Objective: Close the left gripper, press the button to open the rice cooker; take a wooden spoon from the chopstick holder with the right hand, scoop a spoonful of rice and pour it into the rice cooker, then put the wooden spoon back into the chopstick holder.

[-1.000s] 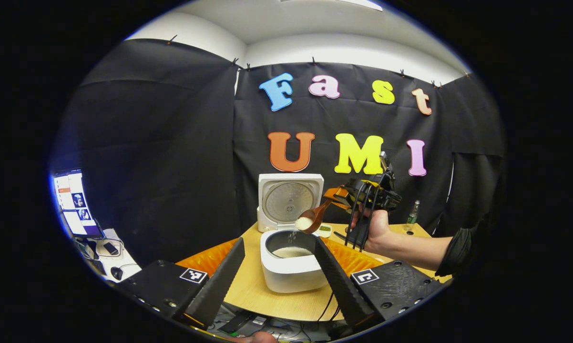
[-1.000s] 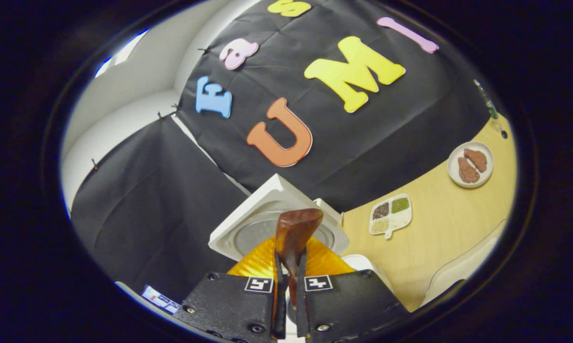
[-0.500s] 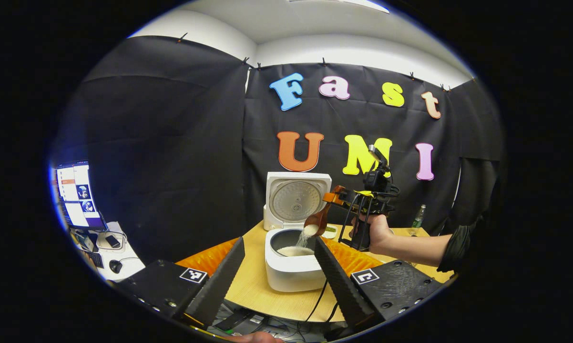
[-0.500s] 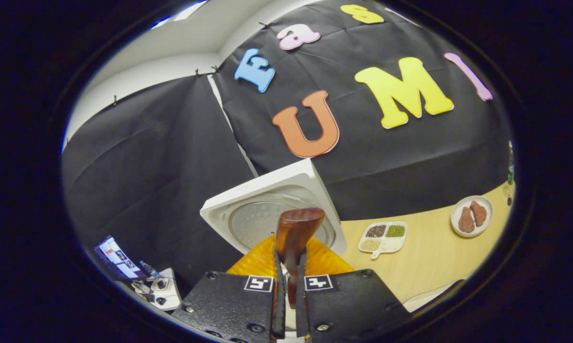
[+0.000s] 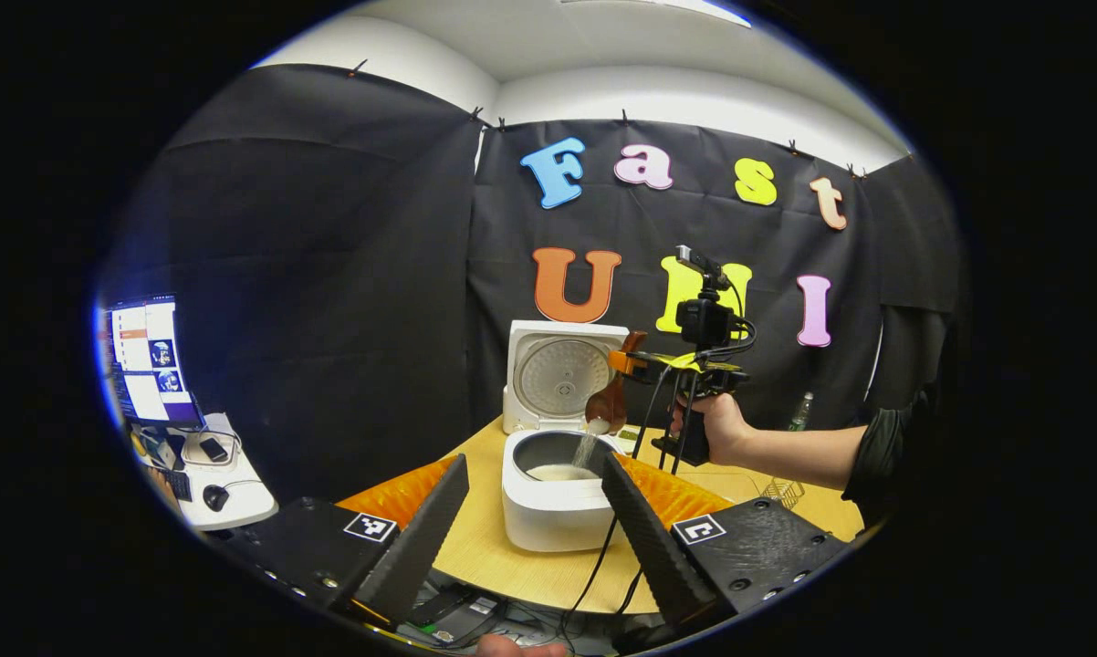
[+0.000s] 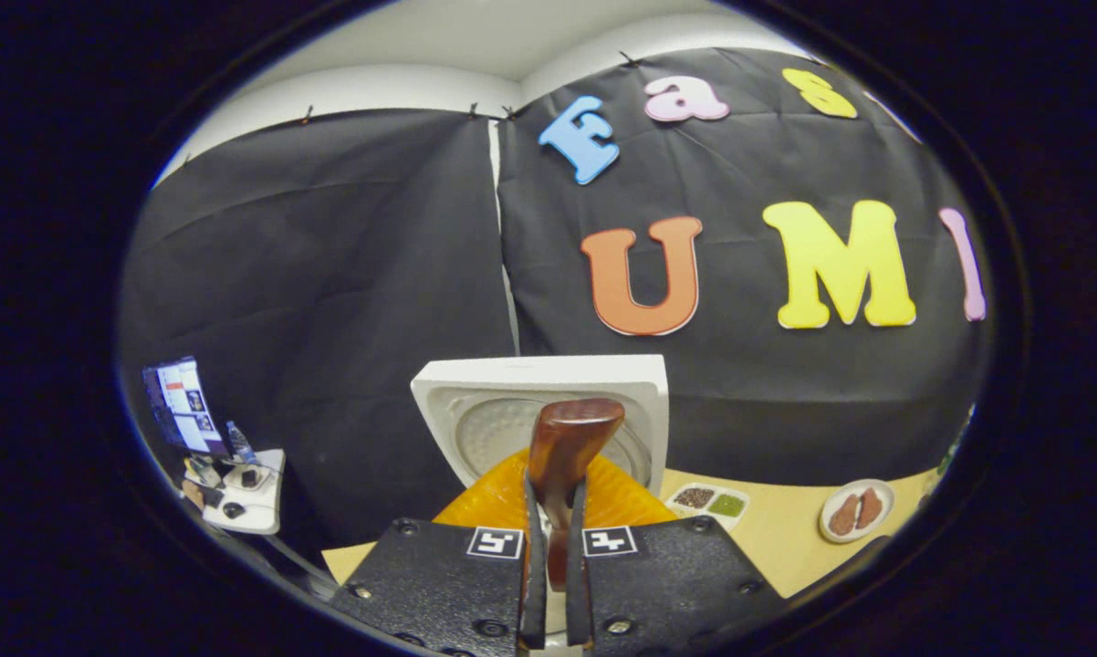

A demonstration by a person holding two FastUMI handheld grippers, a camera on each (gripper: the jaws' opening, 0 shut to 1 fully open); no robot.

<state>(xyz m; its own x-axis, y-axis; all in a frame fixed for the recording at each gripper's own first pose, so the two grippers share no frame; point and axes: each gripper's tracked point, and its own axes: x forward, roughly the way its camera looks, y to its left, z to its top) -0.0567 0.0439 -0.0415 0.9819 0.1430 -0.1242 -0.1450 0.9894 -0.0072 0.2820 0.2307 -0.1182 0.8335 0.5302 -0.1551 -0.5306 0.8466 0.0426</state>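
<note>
- In the left gripper view, my left gripper [image 5: 535,520] hangs low in front of the cooker [image 5: 558,497], jaws wide and holding nothing; the cooker's body shows between the two fingers.
- The cooker stands on the table [image 5: 503,570] with its lid [image 5: 562,374] up behind the pot.
- My right gripper [image 5: 635,363] is held above and just right of the pot, with a hand [image 5: 717,429] on its grip.
- The spoon [image 5: 611,406] sits in its jaws, bowl tipped down over the pot.
- Rice [image 5: 587,447] falls from the bowl in a thin stream onto the pile already inside the pot.
- In the right gripper view, the right gripper [image 6: 556,557] has its jaws narrow, both fingers pressed on the spoon [image 6: 565,447] handle, which sticks up between them in front of the lid [image 6: 475,411].
- Right of the cooker on the table [image 6: 786,538] lie a divided tray [image 6: 713,502] of grains and, farther right, a plate [image 6: 857,511] with brown pieces on it.
- A wire basket [image 5: 783,491] rests on the table right of the cooker, below the forearm; I cannot tell what it holds.
- Far left of the cooker, off the table, a monitor [image 5: 145,360] stands on a small desk.
</note>
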